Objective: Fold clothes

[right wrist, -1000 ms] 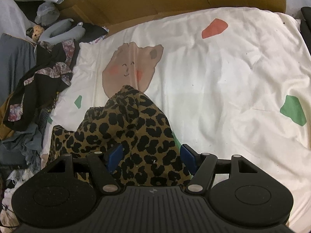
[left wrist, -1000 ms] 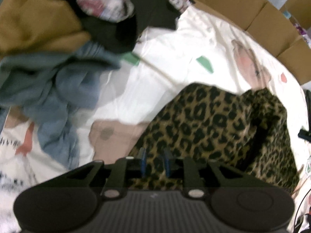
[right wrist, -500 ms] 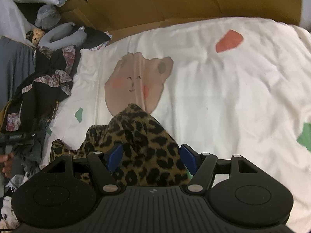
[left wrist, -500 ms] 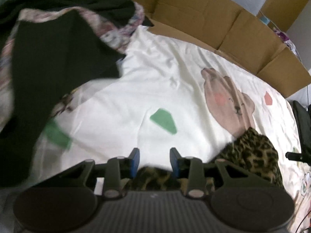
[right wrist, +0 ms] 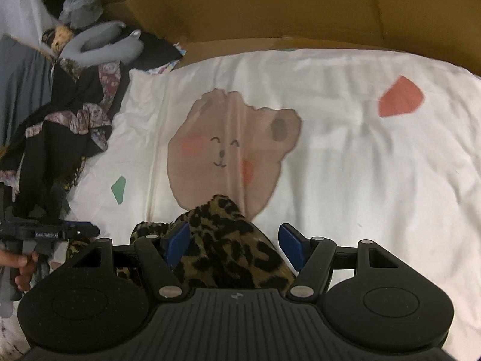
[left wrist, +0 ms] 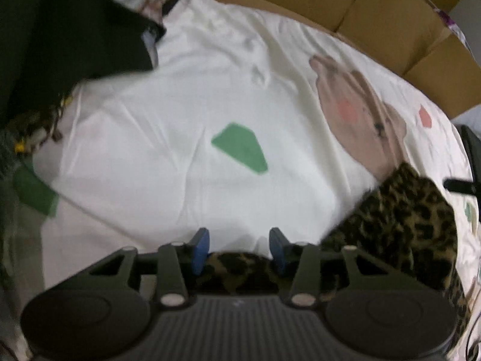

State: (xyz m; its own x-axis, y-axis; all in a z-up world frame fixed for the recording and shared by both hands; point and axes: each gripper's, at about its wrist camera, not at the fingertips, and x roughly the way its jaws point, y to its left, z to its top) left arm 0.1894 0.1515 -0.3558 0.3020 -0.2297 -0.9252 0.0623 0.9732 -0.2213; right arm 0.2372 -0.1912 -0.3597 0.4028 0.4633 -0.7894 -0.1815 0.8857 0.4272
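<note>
A leopard-print garment (left wrist: 405,225) lies bunched on the white printed bed sheet (left wrist: 180,96). A fold of it runs under my left gripper (left wrist: 238,236). That gripper's jaws are opening, and the blue pads (left wrist: 200,245) stand clear of the cloth. In the right wrist view the same garment (right wrist: 228,246) rises in a peak between the fingers of my right gripper (right wrist: 234,230). Those jaws stand wide, with a strip of sheet showing beside the right pad (right wrist: 290,242). The left gripper (right wrist: 60,234) and the hand holding it show at the left edge.
A heap of dark and floral clothes (left wrist: 60,30) lies along the sheet's left side, also seen as a clothes pile (right wrist: 60,126) with a grey plush toy (right wrist: 99,42) behind it. Cardboard walls (right wrist: 270,6) border the far side. A bear print (right wrist: 228,150) marks the sheet.
My left gripper, earlier shut on the leopard cloth, has spread its jaws and swung away from the clothes heap over the sheet. The right gripper has moved forward toward the bear print, jaws unchanged.
</note>
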